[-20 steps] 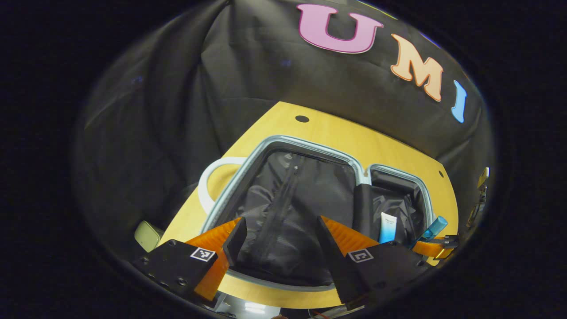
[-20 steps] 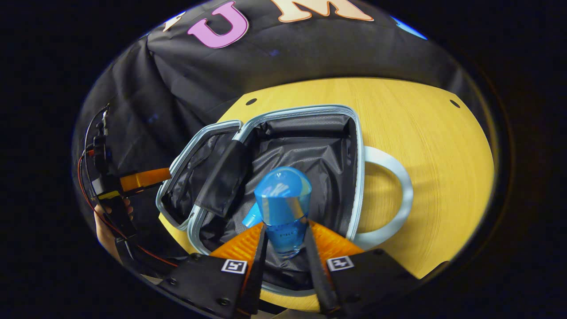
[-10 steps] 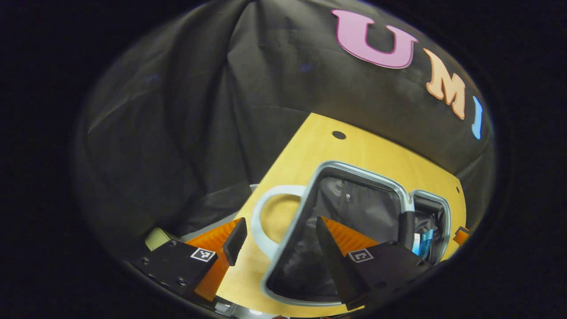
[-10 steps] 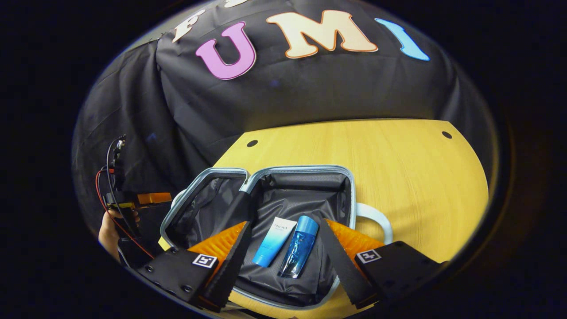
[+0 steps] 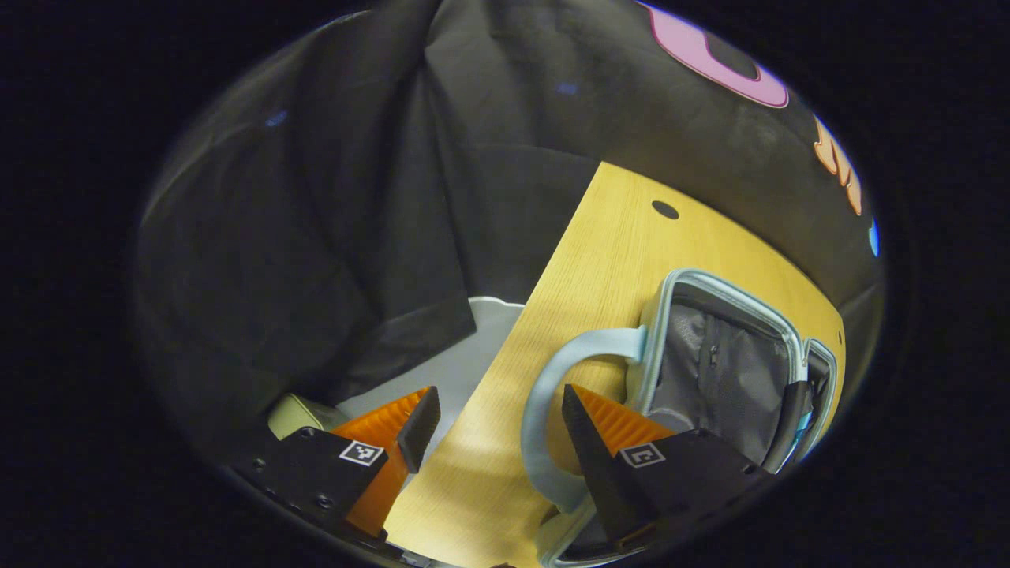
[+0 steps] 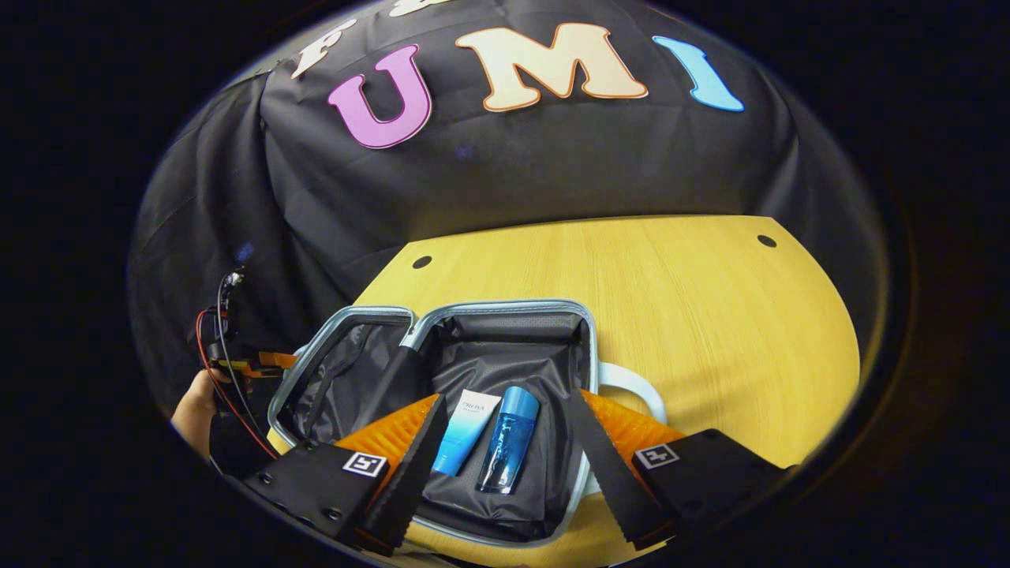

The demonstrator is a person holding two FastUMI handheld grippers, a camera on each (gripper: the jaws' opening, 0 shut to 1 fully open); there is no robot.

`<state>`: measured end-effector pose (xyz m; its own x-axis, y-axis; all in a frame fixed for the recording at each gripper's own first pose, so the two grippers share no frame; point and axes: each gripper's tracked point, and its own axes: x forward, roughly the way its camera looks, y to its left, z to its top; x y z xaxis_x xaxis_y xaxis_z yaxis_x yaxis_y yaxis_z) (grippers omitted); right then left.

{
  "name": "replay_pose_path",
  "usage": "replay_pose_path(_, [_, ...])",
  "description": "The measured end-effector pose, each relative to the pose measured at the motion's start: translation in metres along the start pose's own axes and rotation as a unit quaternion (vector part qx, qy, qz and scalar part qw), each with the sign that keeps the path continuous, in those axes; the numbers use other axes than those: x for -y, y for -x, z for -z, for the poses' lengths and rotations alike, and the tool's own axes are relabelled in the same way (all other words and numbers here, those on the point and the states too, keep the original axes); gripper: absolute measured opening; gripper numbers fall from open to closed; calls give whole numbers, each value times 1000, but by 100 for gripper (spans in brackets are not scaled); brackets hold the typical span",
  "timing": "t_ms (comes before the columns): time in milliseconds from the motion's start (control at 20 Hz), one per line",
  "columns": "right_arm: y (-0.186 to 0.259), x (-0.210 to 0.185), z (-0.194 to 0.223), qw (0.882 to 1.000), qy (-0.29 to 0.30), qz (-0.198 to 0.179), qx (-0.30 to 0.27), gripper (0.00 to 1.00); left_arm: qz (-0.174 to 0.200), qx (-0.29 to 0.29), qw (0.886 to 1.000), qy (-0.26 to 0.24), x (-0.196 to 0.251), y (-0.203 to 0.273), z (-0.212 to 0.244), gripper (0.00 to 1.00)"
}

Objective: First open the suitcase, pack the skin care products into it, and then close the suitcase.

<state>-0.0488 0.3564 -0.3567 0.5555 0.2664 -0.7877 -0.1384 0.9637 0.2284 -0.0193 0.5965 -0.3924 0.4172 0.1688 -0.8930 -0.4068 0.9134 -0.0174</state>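
Observation:
The pale blue suitcase (image 6: 505, 304) lies open on the wooden table (image 6: 694, 315), showing its black lining. A blue-and-white tube (image 6: 464, 432) and a blue bottle (image 6: 508, 439) lie side by side in its right half. My right gripper (image 6: 503, 461) hovers open just above them, holding nothing. In the left gripper view the suitcase (image 5: 734, 304) is at the right with its pale handle (image 5: 544, 394) toward me. My left gripper (image 5: 493, 418) stands open over the table's left edge, its right finger over the handle loop. In the right gripper view the left gripper (image 6: 260, 361) shows beyond the lid.
The table has small dark holes (image 6: 766, 241) near its far corners. A hand (image 6: 193, 402) holds the left gripper, with red and black cables above it. Left of the table edge lie a grey floor (image 5: 450, 371) and a pale green object (image 5: 296, 412).
The right gripper opened and let the blue bottle go into the suitcase beside the tube, then drew back a little. The left gripper swung left, off the lid toward the handle and table edge.

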Motion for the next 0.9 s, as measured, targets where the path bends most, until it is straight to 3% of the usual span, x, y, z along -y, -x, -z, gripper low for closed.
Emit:
replay_pose_path(100, [4,1,-2,1000,5,4,6,98,23,-16,1000,6,6,-2,5,87])
replay_pose_path(200, [6,5,-5,1000,6,6,10,98,46,-22,998,22,24,-7,11,51])
replay_pose_path(300, [10,9,-5,1000,8,7,16,98,43,-15,999,17,26,-1,7,14])
replay_pose_path(350, [13,11,-7,1000,10,7,22,93,41,-7,999,12,27,3,3,10])
replay_pose_path(400, [16,12,-11,999,11,7,31,98,42,0,999,7,31,9,-1,8])
replay_pose_path(500, [21,15,-11,999,15,2,39,98,38,18,999,-7,35,25,-10,0])
replay_pose_path(900, [29,28,-18,997,30,-41,49,98,37,101,994,-26,65,119,-49,1])
